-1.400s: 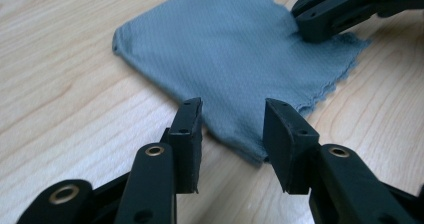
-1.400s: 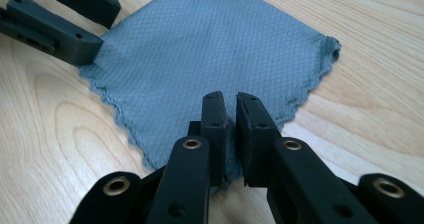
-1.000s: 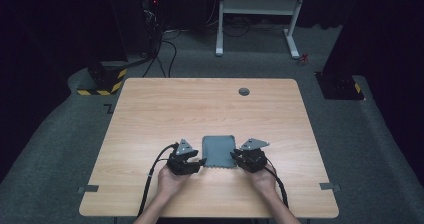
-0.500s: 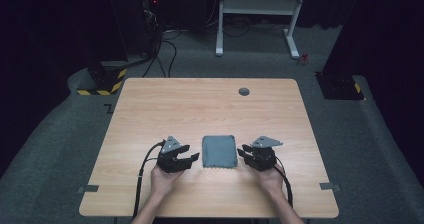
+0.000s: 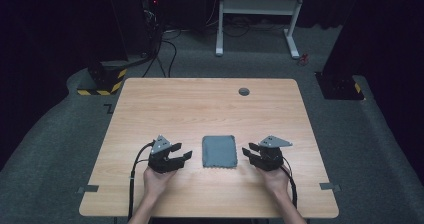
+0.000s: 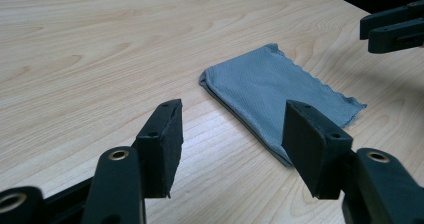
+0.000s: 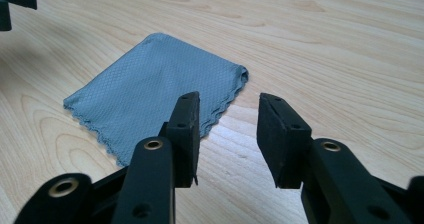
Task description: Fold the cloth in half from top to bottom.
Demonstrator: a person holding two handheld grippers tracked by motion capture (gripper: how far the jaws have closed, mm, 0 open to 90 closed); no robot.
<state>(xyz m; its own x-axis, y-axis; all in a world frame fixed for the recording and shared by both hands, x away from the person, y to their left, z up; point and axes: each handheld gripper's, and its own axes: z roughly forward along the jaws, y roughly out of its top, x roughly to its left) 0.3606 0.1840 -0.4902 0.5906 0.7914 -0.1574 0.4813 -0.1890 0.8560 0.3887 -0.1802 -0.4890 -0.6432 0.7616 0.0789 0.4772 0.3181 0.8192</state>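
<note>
The folded grey cloth (image 5: 219,151) lies flat on the table (image 5: 200,104). The left gripper (image 5: 184,156) and right gripper (image 5: 248,151) flank it, jaws just opening, empty.

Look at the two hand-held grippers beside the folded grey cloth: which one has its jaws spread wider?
The left hand-held gripper: its own view shows a broad gap between its pads. The right hand-held gripper shows a narrower gap. Both are empty, flanking the cloth.

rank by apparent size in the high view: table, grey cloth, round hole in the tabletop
1. table
2. grey cloth
3. round hole, though it lies farther from the camera, so it looks a little smaller than it is
</note>
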